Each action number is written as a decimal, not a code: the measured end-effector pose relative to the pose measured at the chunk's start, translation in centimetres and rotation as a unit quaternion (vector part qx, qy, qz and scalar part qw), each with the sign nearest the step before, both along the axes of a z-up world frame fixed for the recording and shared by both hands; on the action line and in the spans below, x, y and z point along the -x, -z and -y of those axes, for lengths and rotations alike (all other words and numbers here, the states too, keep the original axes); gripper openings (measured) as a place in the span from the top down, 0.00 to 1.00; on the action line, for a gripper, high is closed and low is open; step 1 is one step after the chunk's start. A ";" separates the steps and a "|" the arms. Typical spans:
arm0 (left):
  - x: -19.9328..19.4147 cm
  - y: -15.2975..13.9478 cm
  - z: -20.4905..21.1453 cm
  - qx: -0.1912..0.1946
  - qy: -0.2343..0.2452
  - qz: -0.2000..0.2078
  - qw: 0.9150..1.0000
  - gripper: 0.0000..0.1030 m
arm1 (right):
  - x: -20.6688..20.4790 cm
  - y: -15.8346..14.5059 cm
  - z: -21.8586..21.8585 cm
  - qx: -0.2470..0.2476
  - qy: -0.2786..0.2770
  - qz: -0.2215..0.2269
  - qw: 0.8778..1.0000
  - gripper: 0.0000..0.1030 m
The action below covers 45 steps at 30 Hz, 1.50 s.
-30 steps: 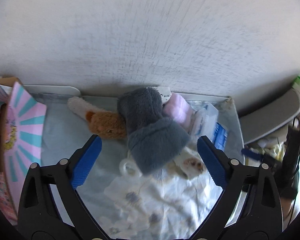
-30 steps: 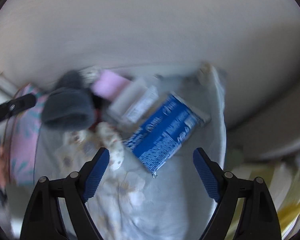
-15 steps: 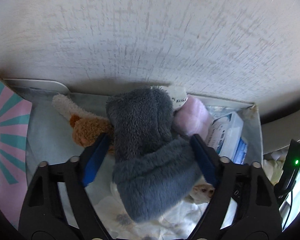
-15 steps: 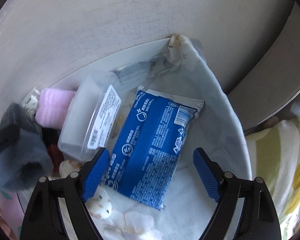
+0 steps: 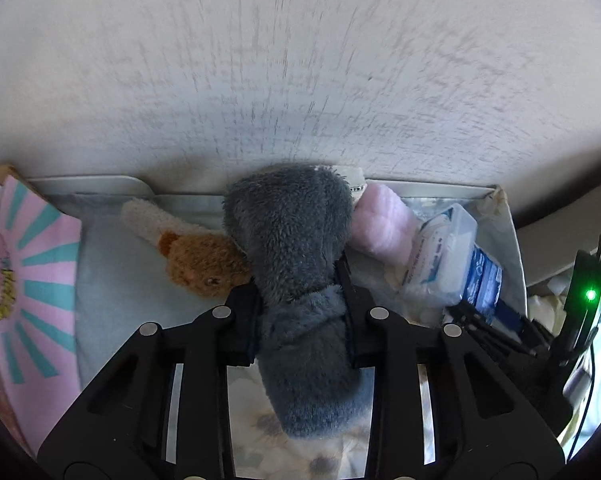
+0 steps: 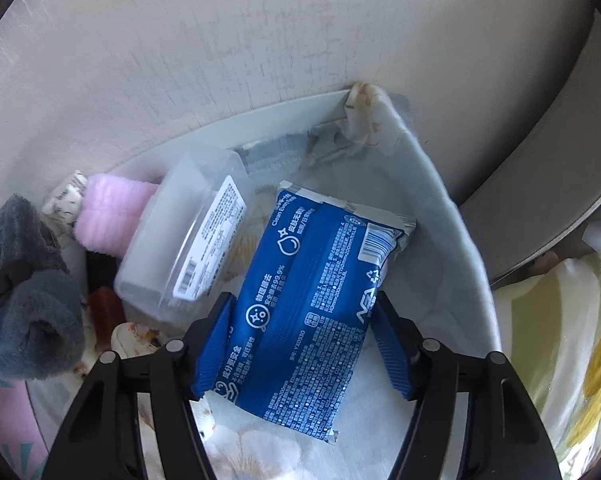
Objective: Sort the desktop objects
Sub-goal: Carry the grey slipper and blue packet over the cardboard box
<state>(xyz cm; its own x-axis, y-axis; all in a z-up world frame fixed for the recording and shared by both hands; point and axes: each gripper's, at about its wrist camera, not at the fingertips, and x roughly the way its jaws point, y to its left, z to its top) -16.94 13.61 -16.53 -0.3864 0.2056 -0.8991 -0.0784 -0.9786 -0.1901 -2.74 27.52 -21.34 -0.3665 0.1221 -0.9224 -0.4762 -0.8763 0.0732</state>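
Against a pale wall, a cloth-covered desk (image 6: 440, 216) holds clutter. The left claw (image 5: 300, 300) squeezes the grey plush (image 5: 296, 248), soft and light. The right claw (image 6: 304, 344) straddles the blue wipes pack (image 6: 316, 304), slippery, best pinched mid-width; contact unclear.

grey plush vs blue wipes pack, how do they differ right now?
Material: the grey plush is soft and furry; the blue wipes pack is a glossy printed packet.
Shape: the plush is a thick folded roll; the pack is flat and rectangular.
Grip: the left tool is clamped on the plush, pinching it in; the right tool brackets the pack, contact unclear.
Shared: both are on the pale cloth.
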 end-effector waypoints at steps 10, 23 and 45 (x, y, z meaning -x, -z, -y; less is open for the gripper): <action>-2.3 -4.2 1.8 -0.020 0.009 -0.024 0.999 0.74 | -3.7 -3.9 0.6 0.011 -0.022 -0.034 0.999 0.39; -6.7 -9.8 5.0 -0.026 0.043 -0.051 0.997 0.74 | -4.1 -10.2 3.3 -0.004 -0.057 -0.068 0.996 0.39; -11.9 -14.4 17.7 -0.024 -0.049 -0.102 0.993 0.74 | 2.0 -16.8 15.6 -0.019 -0.222 -0.120 0.967 0.39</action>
<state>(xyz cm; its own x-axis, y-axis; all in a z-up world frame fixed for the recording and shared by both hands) -5.09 -4.09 -2.13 -0.5802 0.1982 -0.7900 -0.0247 -0.9738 -0.2262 -4.73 11.87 -4.51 -0.5942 -0.0651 -0.8017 -0.0258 -0.9947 0.0999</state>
